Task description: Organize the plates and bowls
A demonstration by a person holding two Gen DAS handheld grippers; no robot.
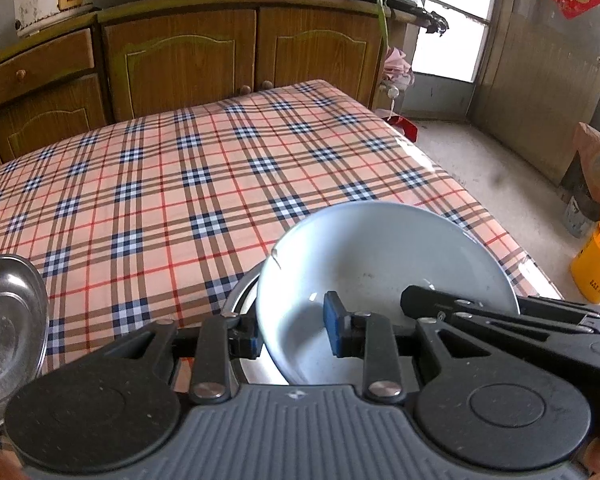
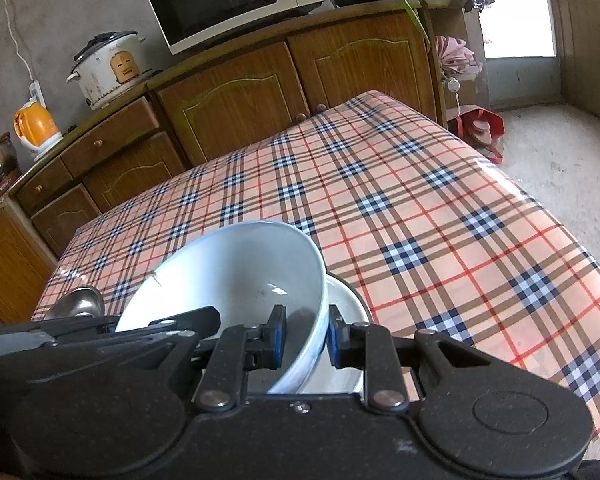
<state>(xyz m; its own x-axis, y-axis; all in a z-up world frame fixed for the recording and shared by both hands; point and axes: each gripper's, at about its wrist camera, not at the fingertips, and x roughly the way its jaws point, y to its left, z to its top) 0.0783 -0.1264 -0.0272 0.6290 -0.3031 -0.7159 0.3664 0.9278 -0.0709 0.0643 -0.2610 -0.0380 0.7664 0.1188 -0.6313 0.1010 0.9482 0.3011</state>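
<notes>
Both your left gripper (image 1: 294,334) and right gripper (image 2: 304,336) pinch opposite rims of the white bowl (image 2: 236,268), steadying it tilted over the steel bowl (image 2: 350,376) for nesting.

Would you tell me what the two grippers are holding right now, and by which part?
Both hold the white bowl by its rim: the right gripper pinches the right wall, the left gripper straddles the left edge.

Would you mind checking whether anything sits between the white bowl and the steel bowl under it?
Nothing visible: the white bowl, pinched at its rim by both grippers, tilts directly over the steel bowl.
</notes>
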